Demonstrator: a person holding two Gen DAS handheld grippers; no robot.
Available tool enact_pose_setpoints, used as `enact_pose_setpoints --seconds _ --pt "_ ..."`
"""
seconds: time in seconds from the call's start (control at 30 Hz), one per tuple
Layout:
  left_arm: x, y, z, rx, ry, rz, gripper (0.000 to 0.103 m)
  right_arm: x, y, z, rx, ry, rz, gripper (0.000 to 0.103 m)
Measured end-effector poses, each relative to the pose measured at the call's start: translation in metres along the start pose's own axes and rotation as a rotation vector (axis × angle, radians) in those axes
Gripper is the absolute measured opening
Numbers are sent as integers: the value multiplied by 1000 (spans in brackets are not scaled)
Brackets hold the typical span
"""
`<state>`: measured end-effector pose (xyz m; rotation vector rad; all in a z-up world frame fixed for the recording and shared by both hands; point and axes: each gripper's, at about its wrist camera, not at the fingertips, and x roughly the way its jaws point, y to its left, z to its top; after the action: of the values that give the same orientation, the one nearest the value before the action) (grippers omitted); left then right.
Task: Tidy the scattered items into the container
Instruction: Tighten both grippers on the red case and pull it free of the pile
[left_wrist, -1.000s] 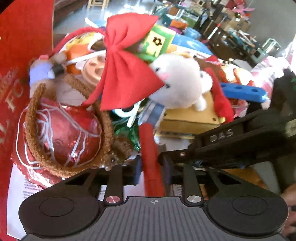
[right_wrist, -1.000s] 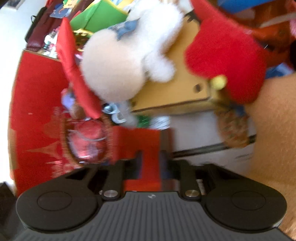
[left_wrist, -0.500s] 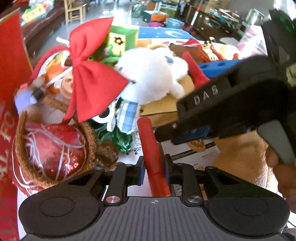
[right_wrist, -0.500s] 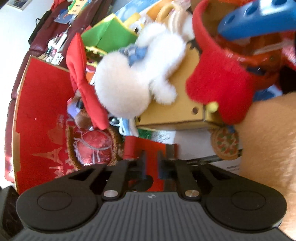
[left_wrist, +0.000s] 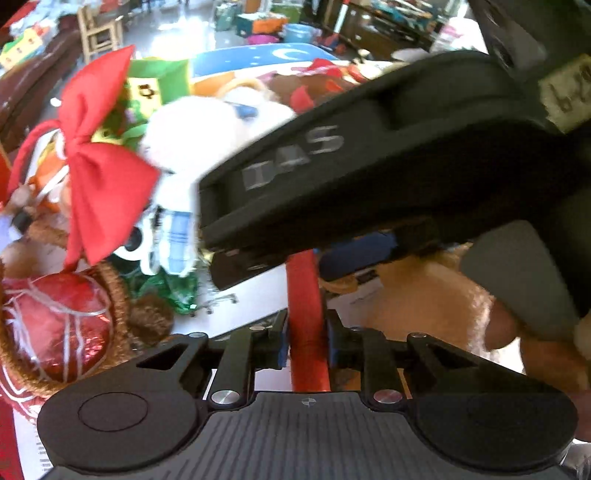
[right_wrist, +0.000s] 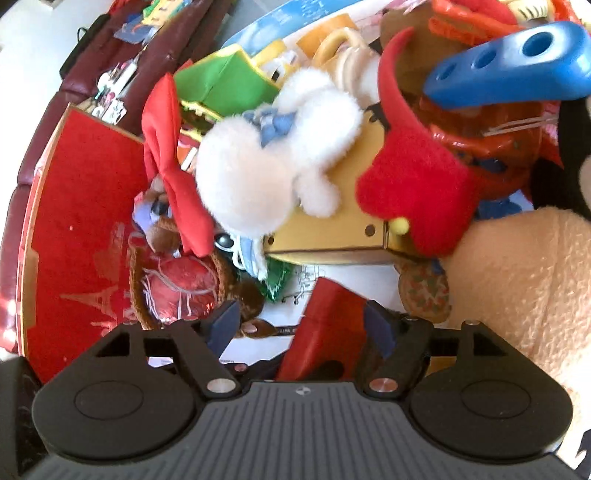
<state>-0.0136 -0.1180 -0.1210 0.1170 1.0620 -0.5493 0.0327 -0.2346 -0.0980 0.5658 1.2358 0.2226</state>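
Left claw (left_wrist: 306, 334): clenched on a red stick (left_wrist: 306, 321), which stands between its two pads and runs forward under the right claw's black body; its jaws have just eased a little wider, the stick remaining gripped. Right claw (right_wrist: 301, 326): released, jaws have just been opening; the same red stick (right_wrist: 325, 328) lies between its blue pads, close against the right-hand pad and clear of the left-hand one. The stick hangs above white printed paper (right_wrist: 303, 288) among the clutter. Beyond it lie a white plush toy (right_wrist: 258, 173) on a yellow box (right_wrist: 343, 225), a red bow (left_wrist: 99, 177), a red foil ball (left_wrist: 55, 328) ringed by brown cord, and a blue perforated piece (right_wrist: 509, 66). A red box panel (right_wrist: 81, 229) stands at the left edge of the heap. A tan plush (right_wrist: 517, 288) fills the right side.
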Motion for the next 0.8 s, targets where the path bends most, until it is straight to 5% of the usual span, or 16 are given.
enact_pose_setpoints --seconds 0.07,0.2,0.27,0.33,0.37,0.4,0.8 --pt "1 -5 -1 21 5 6 40 0 2 -1 -22 1 -8 73" --pt "7 -1 -3 5 36 -16 52 1 -7 -5 -37 7 -34 41" --pt "13 1 -5 -3 67 -10 60 0 -10 -7 -28 5 -12 40" --pt "18 0 -5 3 96 16 56 -3 -10 -8 -33 -3 -11 39" --pt "19 0 -5 9 105 34 28 -3 -10 -8 -31 -4 -10 39" --pt "18 1 -5 14 110 27 17 -3 -9 -8 -30 -3 -10 40" --pt "2 3 -12 156 29 258 15 2 17 -4 -50 25 0 60"
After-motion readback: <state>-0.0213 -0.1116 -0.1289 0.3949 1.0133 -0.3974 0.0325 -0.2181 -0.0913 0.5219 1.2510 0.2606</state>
